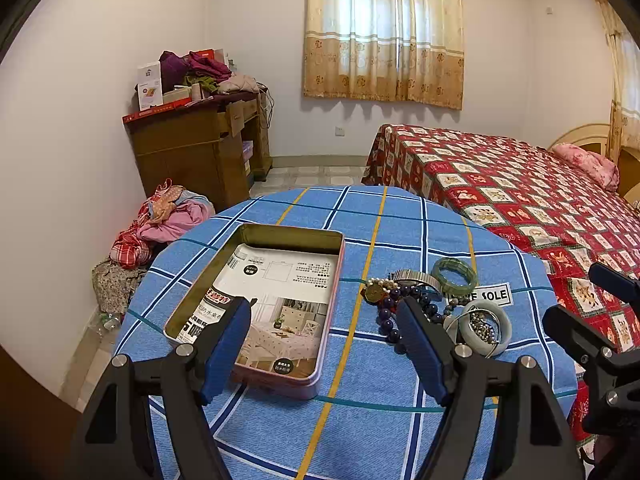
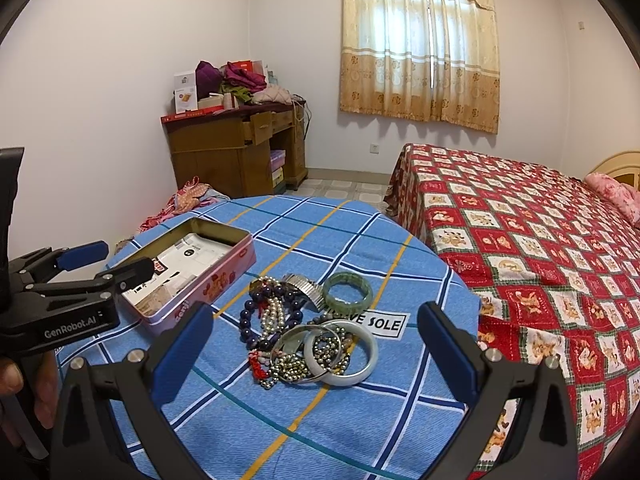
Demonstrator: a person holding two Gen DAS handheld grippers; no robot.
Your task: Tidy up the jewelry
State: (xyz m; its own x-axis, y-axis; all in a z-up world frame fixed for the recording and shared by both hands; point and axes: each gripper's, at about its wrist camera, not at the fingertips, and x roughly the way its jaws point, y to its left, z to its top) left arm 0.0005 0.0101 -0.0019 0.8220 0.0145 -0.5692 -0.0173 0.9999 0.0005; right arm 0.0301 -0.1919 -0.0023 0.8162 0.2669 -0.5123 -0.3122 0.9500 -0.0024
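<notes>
Right gripper: jaws spread wide, holding nothing, raised directly over the jewelry pile, which lies just right of the open tin box on the blue checked tablecloth. Left gripper: also wide open and empty, aimed between tin and pile. Right gripper judged nearer the pile.

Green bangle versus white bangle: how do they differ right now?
The green bangle is mottled green and lies alone, farther from the right gripper. The white bangle is pale, looks larger, and sits in the jewelry pile with bead strands lying through it. Both lie flat on the tablecloth.
</notes>
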